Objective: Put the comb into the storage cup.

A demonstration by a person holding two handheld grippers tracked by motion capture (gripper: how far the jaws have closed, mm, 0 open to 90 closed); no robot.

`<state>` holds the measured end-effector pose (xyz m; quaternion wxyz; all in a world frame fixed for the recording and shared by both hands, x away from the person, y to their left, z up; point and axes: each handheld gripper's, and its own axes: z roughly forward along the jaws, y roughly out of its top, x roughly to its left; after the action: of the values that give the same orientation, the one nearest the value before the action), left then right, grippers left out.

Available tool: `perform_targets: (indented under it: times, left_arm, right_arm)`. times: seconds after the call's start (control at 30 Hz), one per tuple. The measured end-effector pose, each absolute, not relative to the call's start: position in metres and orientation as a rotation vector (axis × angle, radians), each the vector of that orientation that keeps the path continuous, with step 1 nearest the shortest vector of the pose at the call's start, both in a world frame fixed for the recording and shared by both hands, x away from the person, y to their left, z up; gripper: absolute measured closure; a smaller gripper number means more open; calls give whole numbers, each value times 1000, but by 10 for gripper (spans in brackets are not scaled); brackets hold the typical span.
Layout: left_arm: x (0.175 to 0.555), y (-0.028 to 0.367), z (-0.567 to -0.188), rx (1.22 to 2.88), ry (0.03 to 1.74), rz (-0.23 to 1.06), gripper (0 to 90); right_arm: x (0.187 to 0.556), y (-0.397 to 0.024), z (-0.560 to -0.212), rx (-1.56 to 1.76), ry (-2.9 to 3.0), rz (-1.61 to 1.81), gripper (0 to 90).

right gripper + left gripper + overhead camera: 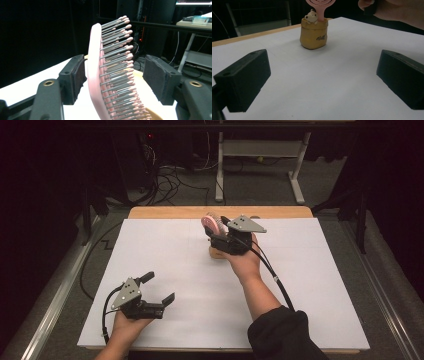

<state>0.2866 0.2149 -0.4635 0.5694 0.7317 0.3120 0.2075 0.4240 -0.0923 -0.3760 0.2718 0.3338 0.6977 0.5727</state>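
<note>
pink hairbrush (100, 75) upright between right gripper (113, 77) jaws, pads clear.

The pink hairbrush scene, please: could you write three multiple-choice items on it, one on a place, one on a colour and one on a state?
1. Where does the pink hairbrush stand?
A. flat on the white table
B. handle-down in the yellow holder
C. in the left gripper

2. What colour are the brush's pins?
A. grey with pink tips
B. all white
C. green

3. How does the right gripper stand at the brush?
A. far off from it
B. clamped shut on it
C. open, one pad on each side, apart from it

Answers: 1 B, since the left gripper view shows the pink handle going down into the holder. 2 A, as the right gripper view shows up close. 3 C, since gaps show between both pads and the brush.
</note>
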Motion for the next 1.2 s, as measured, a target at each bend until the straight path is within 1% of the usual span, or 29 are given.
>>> perform_targets:
  times: [0.17, 0.7, 1.2]
  left_arm:
    - [287, 215, -464, 1721, 736, 484, 0]
    - [287, 217, -464, 1723, 738, 487, 0]
    - [287, 218, -464, 1725, 741, 488, 0]
  right_arm:
    - [424, -95, -374, 905, 1889, 1527, 295]
    - [418, -100, -366, 897, 1875, 1521, 162]
    - [404, -109, -357, 884, 1885, 1516, 81]
